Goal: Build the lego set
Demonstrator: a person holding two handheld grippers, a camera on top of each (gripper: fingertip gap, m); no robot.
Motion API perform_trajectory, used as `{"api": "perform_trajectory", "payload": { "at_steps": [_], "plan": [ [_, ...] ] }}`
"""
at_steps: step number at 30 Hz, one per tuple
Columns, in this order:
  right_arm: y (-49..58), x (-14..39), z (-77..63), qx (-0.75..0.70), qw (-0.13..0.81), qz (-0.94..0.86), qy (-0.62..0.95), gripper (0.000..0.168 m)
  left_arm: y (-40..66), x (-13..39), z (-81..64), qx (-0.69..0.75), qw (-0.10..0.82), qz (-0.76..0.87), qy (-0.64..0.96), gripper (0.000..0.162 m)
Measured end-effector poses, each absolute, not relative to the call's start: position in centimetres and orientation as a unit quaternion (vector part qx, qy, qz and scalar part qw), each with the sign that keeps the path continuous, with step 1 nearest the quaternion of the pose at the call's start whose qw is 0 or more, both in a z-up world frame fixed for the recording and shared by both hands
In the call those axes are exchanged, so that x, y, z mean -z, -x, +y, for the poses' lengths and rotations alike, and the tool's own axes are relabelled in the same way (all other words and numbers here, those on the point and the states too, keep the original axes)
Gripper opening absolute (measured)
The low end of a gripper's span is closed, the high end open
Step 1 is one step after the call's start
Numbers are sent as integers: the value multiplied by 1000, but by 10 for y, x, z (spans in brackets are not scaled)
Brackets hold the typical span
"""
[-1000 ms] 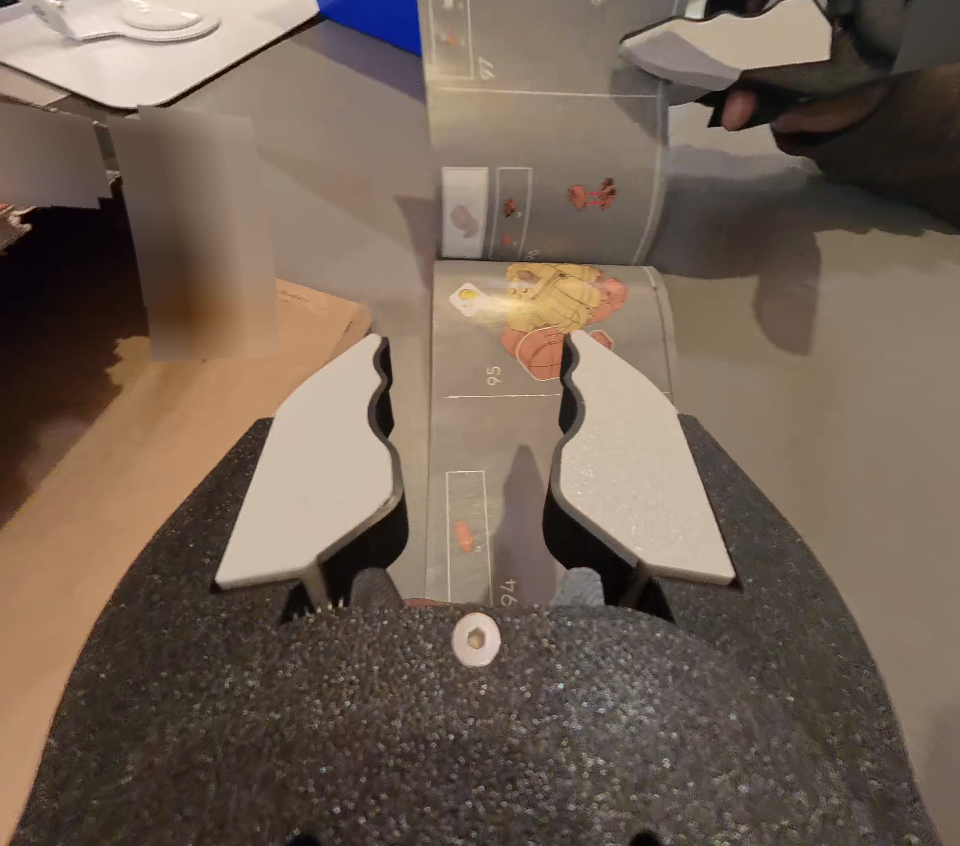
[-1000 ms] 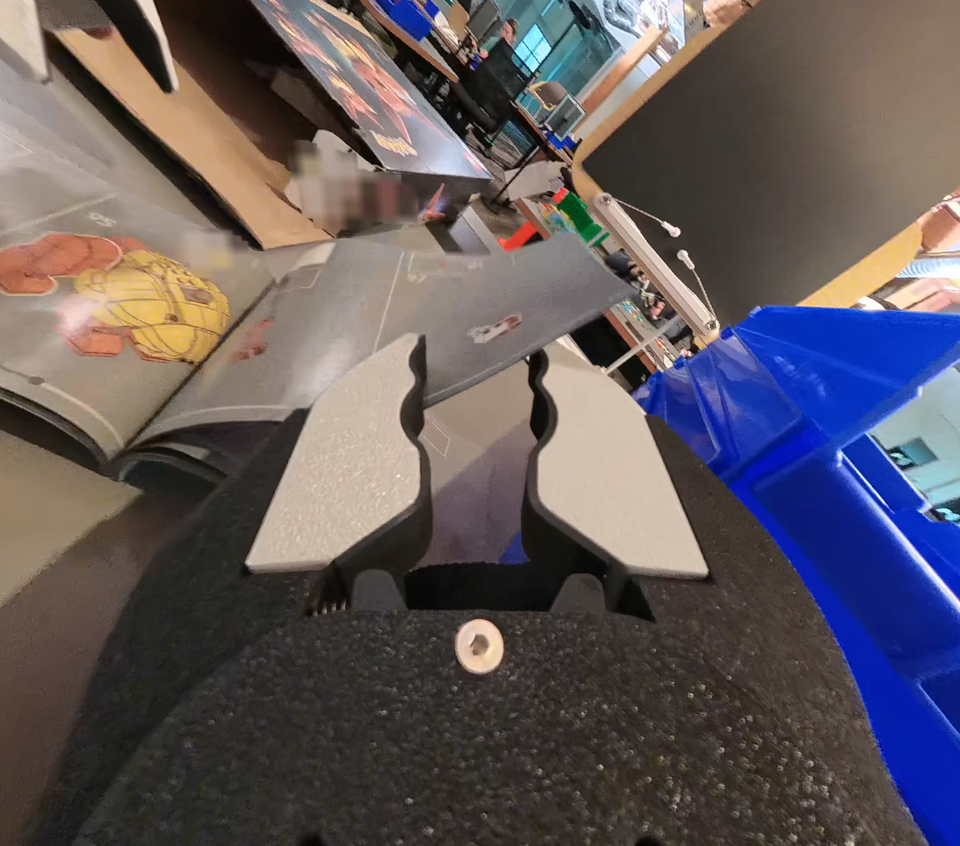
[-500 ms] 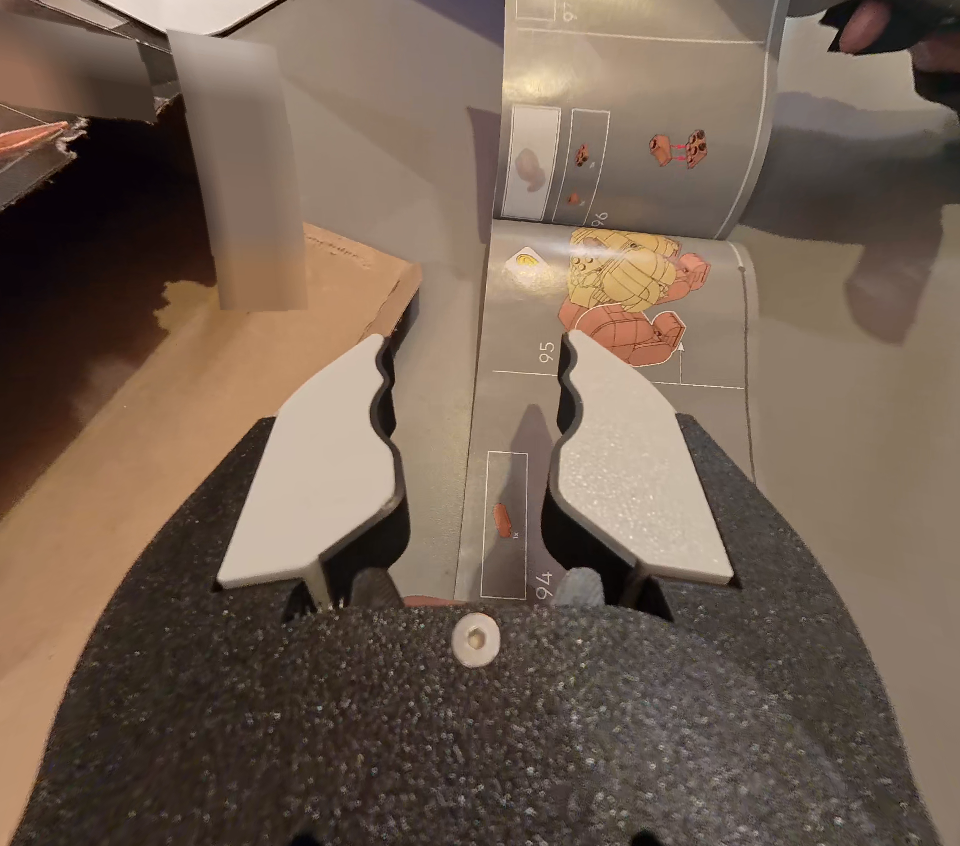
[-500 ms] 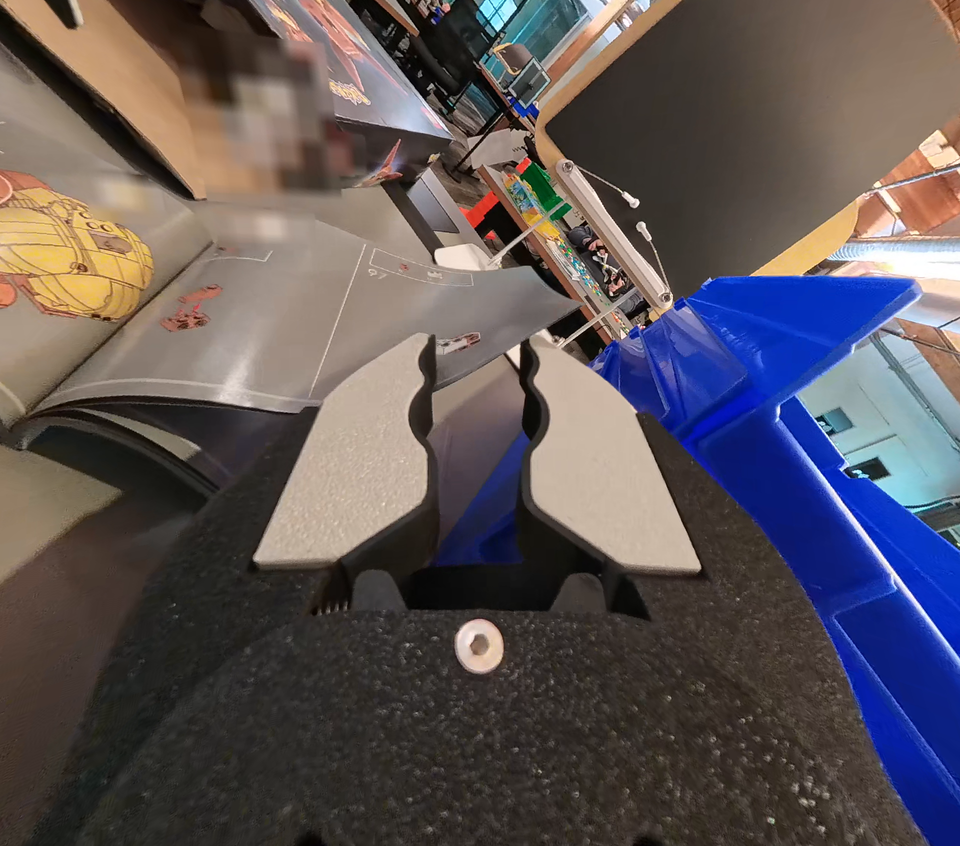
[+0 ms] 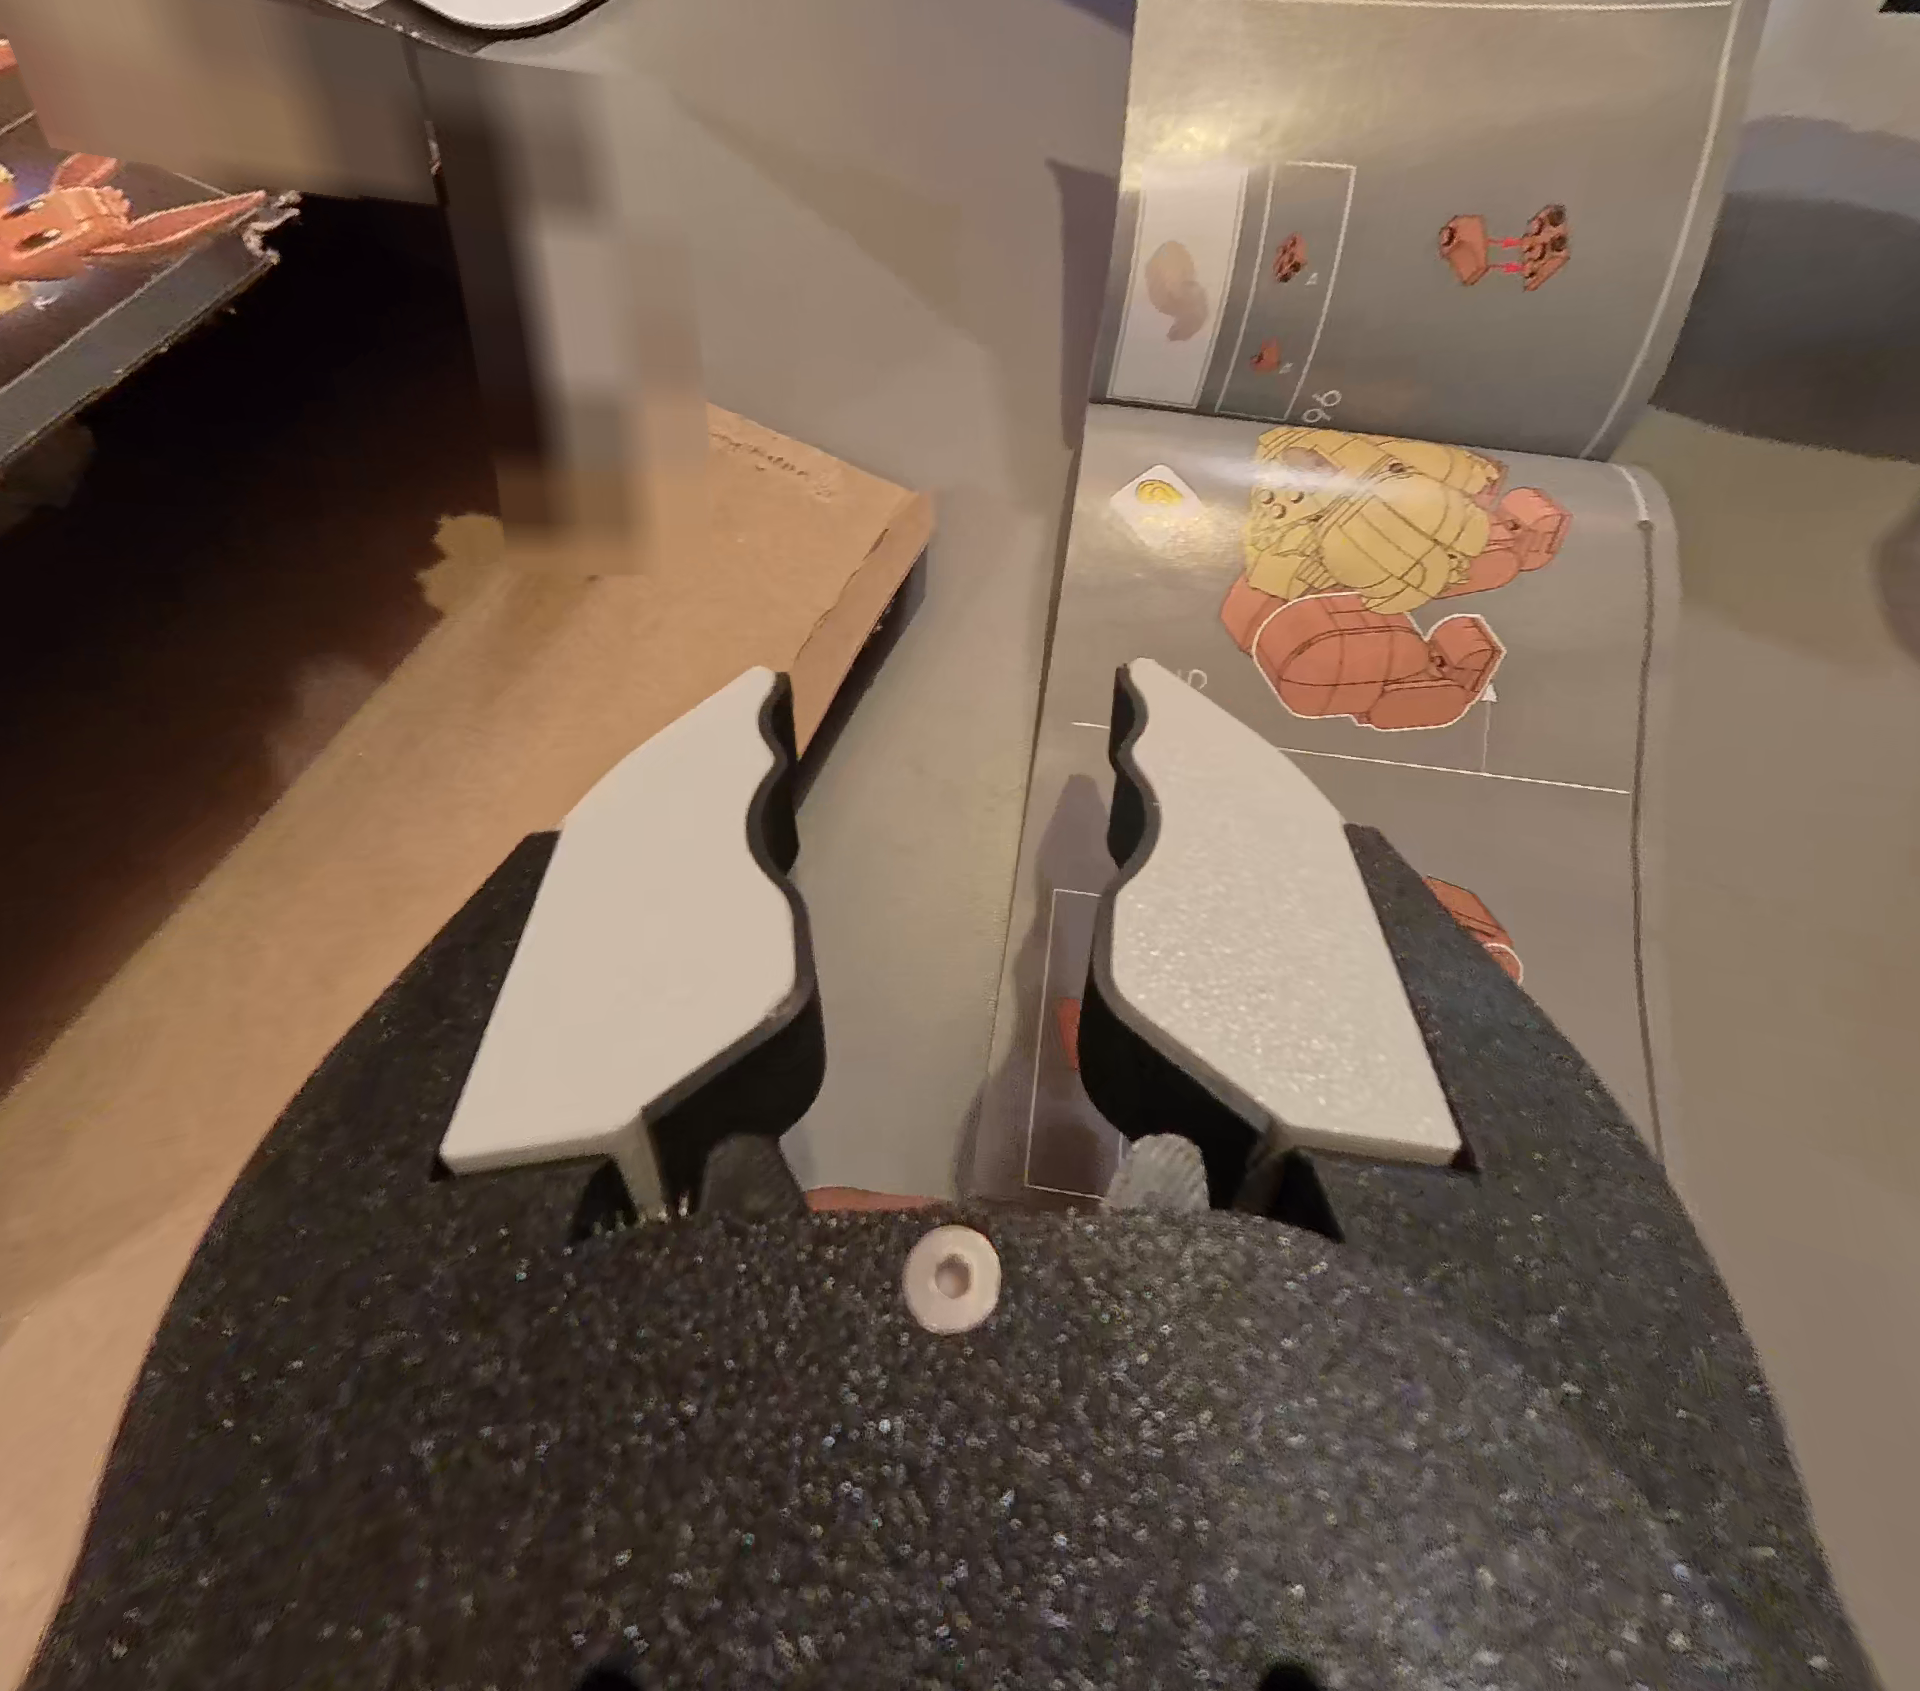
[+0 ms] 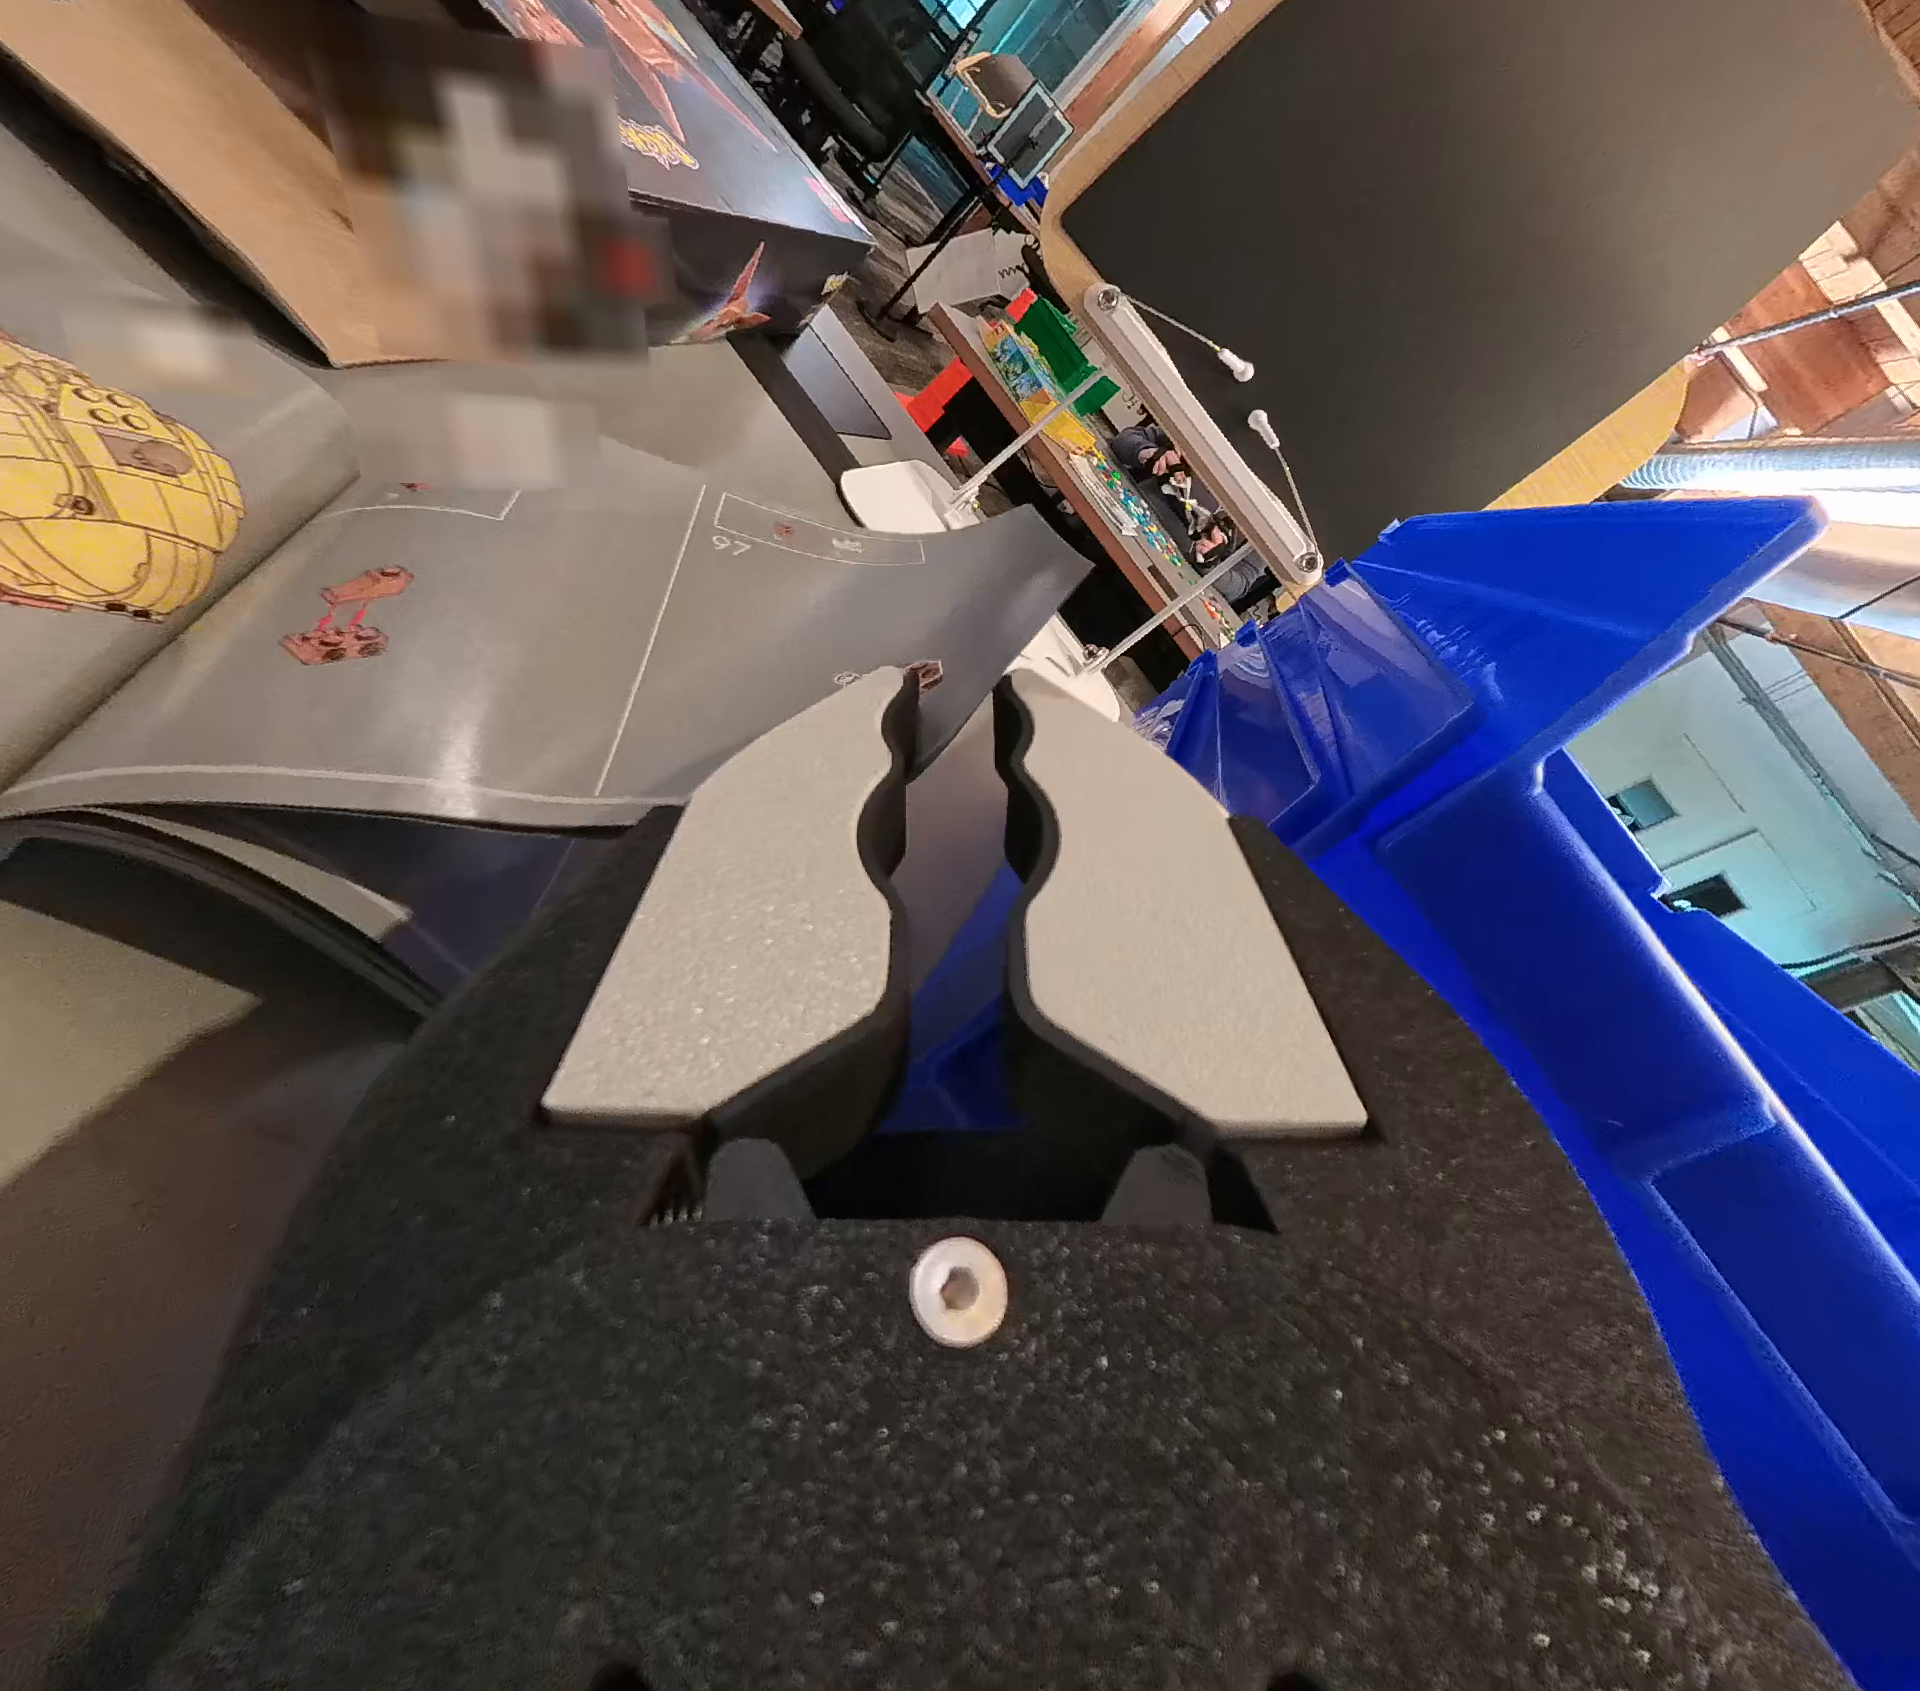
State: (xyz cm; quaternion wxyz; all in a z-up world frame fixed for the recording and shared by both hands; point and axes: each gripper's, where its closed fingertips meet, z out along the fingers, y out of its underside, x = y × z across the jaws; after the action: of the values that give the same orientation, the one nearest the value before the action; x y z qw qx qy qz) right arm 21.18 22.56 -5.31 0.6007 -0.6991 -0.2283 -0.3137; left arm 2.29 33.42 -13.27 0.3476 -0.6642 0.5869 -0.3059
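Right claw [image 6: 951, 696] is pinching a page of the instruction booklet [image 6: 499, 665]; left claw [image 5: 945, 685] is hovering open. No bricks showing, build's mostly left.

my grey instruction booklet [image 5: 1351, 602] lies open on the table, its far page [image 6: 623, 633] curling upward, showing brown-and-yellow brick drawings.

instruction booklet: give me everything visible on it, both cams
The instruction booklet is glossy grey paper, lying open on the grey table. Its pages carry drawings of yellow and reddish-brown brick assemblies, white-outlined parts boxes and step numbers. The far page is lifted and curved, mid-turn, its corner between the nearly closed fingers of the right hand-held gripper. The left hand-held gripper hovers open over the near page's left edge, with a cardboard flap beside it.
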Motion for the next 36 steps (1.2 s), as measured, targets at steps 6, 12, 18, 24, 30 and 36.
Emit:
{"api": "perform_trajectory", "payload": {
  "at_steps": [6, 12, 18, 24, 30, 36],
  "plan": [
    [-213, 54, 226, 313, 599, -225, 702, 13, -21, 135, 341, 290, 355, 578, 675, 58],
    [-213, 54, 225, 314, 600, -226, 701, 13, -20, 137, 346, 281, 359, 573, 681, 58],
    [-212, 53, 225, 313, 602, -226, 699, 13, -20, 138, 346, 275, 360, 575, 681, 57],
    [-210, 52, 224, 311, 605, -230, 696, 13, -21, 137, 344, 283, 359, 575, 678, 57],
    [-200, 50, 223, 305, 617, -243, 683, 12, -29, 127, 330, 351, 339, 562, 668, 57],
    [-184, 47, 222, 298, 637, -269, 658, 11, -52, 101, 310, 453, 280, 527, 662, 58]
  ]
}}
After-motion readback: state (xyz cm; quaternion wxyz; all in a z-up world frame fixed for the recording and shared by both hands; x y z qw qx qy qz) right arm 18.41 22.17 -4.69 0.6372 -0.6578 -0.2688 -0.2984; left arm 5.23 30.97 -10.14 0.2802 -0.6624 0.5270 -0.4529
